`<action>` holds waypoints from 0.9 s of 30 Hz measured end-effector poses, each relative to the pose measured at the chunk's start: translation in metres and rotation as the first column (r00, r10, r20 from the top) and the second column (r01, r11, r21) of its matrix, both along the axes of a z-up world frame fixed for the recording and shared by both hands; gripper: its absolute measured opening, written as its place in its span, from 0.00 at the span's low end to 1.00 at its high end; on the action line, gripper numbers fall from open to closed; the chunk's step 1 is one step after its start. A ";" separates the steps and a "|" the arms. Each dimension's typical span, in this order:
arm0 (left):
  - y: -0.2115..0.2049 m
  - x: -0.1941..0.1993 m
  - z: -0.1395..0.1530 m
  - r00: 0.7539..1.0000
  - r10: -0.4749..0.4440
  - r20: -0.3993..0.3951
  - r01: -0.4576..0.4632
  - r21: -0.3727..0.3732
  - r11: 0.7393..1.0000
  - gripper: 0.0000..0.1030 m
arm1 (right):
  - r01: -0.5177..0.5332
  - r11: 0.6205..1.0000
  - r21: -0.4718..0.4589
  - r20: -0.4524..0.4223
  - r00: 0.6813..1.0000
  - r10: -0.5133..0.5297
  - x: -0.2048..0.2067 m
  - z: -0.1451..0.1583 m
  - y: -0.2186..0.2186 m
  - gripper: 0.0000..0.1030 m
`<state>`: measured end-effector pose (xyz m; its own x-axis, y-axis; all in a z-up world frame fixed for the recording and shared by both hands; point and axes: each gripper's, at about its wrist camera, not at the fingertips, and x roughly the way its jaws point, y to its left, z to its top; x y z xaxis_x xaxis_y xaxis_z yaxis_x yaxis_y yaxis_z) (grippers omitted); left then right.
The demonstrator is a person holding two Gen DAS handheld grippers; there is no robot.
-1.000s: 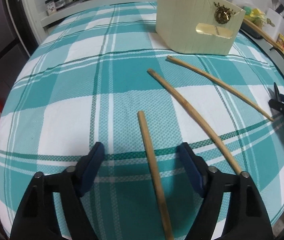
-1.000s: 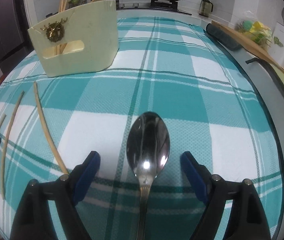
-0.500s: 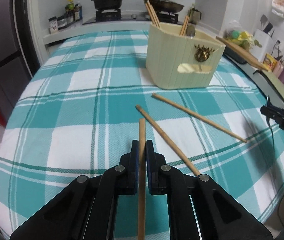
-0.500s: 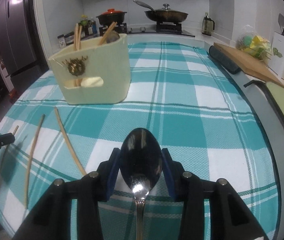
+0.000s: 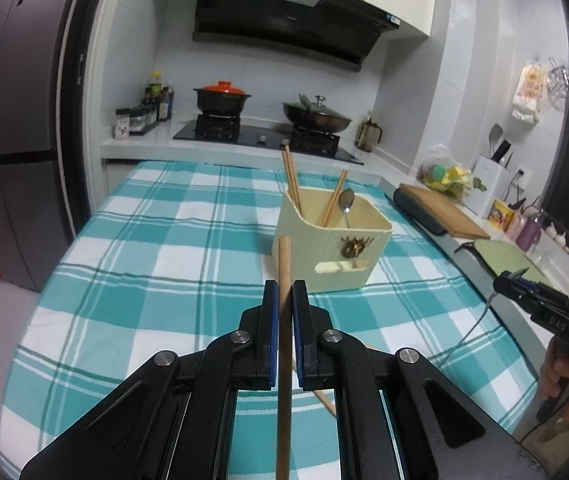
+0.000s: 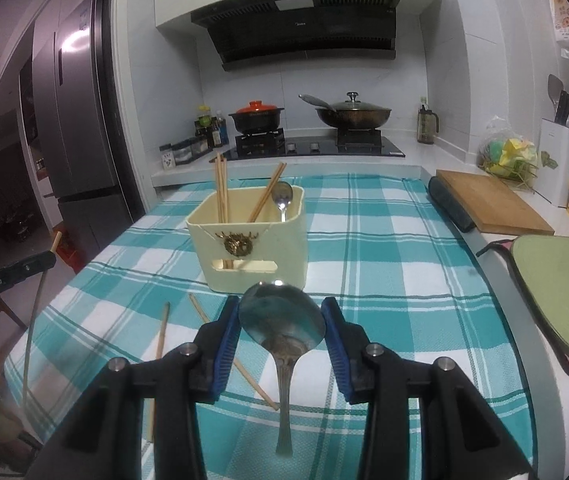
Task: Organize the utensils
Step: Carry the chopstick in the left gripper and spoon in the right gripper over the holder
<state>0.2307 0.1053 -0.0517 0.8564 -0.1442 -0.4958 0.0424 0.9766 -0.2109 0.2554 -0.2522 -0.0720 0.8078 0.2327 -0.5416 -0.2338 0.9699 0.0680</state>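
My left gripper (image 5: 283, 292) is shut on a wooden chopstick (image 5: 283, 264), lifted off the table and pointing toward the cream utensil holder (image 5: 330, 256). My right gripper (image 6: 281, 312) is shut on a metal spoon (image 6: 281, 318), held above the table in front of the holder (image 6: 252, 240). The holder contains three chopsticks (image 6: 221, 184) and a spoon (image 6: 283, 194). Two chopsticks (image 6: 160, 344) lie on the checked cloth in front of the holder. The left gripper also shows at the left edge of the right wrist view (image 6: 50, 258).
The table has a teal and white checked cloth (image 5: 144, 240). A wooden cutting board (image 6: 488, 200) and a green mat (image 6: 560, 292) lie on the counter at the right. A stove with a red-lidded pot (image 6: 258, 116) and a wok (image 6: 352, 114) is behind. A fridge (image 6: 72, 128) stands at the left.
Both grippers closed, the left on a chopstick and the right on the spoon, then lifted them off the cloth and tilted up toward the holder.
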 end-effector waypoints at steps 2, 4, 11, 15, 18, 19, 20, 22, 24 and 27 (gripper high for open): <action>0.002 -0.003 0.005 1.000 0.005 0.017 -0.005 -0.015 1.000 0.05 | -0.006 1.000 0.007 0.018 1.000 0.006 -0.003 0.007 0.002 0.40; 0.004 -0.006 0.009 0.999 0.004 0.034 -0.003 -0.045 0.999 0.05 | -0.012 1.000 0.013 0.033 0.999 0.012 -0.006 0.013 0.003 0.40; 0.002 -0.006 0.010 0.999 0.010 0.050 -0.006 -0.075 0.997 0.05 | -0.016 1.000 0.010 0.058 0.998 0.015 -0.008 0.025 0.004 0.40; 0.001 -0.006 0.009 0.998 0.008 0.055 -0.003 -0.093 0.996 0.06 | -0.010 1.000 0.010 0.064 0.998 0.009 -0.008 0.028 0.001 0.40; 0.000 -0.005 0.008 0.999 0.004 0.054 0.001 -0.101 0.995 0.06 | -0.004 1.000 0.012 0.070 0.998 0.003 -0.009 0.030 -0.001 0.40; -0.001 -0.004 0.007 0.999 0.005 0.052 0.001 -0.100 0.995 0.06 | -0.003 1.000 0.012 0.071 0.997 0.002 -0.009 0.031 -0.001 0.40; -0.002 -0.004 0.007 0.999 0.004 0.052 0.001 -0.096 0.995 0.06 | -0.003 1.000 0.012 0.072 0.997 0.002 -0.009 0.031 -0.001 0.40; -0.003 -0.004 0.006 0.999 0.001 0.053 0.005 -0.095 0.996 0.05 | -0.003 1.000 0.011 0.074 0.997 0.002 -0.009 0.032 -0.001 0.40; -0.003 -0.004 0.006 0.998 0.001 0.056 0.004 -0.094 0.996 0.05 | -0.003 1.000 0.013 0.075 0.997 0.002 -0.009 0.032 -0.001 0.40; -0.006 -0.003 0.009 0.998 0.000 0.063 0.005 -0.091 0.996 0.05 | -0.005 1.000 0.008 0.076 0.997 0.004 -0.007 0.034 0.000 0.40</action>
<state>0.2277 0.0998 -0.0428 0.8850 -0.1883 -0.4258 0.0607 0.9534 -0.2955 0.2482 -0.2521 -0.0380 0.8456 0.2408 -0.4764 -0.2429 0.9683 0.0582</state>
